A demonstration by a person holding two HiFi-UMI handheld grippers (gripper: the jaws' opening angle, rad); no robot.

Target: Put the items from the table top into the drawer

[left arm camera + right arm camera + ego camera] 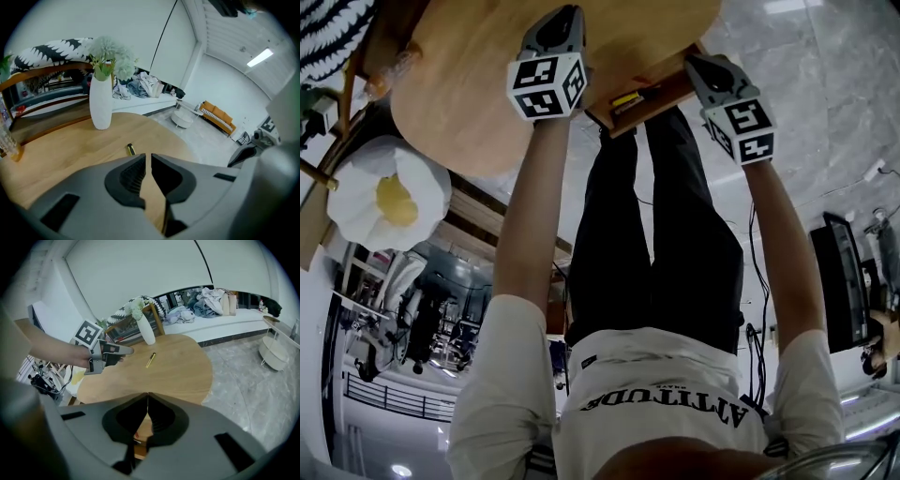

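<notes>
A small yellow and black stick-shaped item (131,149) lies on the round wooden table (70,150), just beyond my left gripper (146,161). That gripper is shut, with only a thin slit between its jaws and nothing in it. In the right gripper view the same item (150,360) lies right of the left gripper (105,355). My right gripper (147,399) is shut and empty, over the table's near edge. Below it the open drawer (138,442) shows. In the head view the drawer (649,97) sticks out between the left gripper (562,17) and the right gripper (698,64).
A white vase (101,101) with pale flowers stands at the table's far side. A clear bottle (9,143) stands at its left edge. A chair with a zebra-pattern cushion (51,49) stands behind the table. A small white side table (274,355) stands on the grey floor at the right.
</notes>
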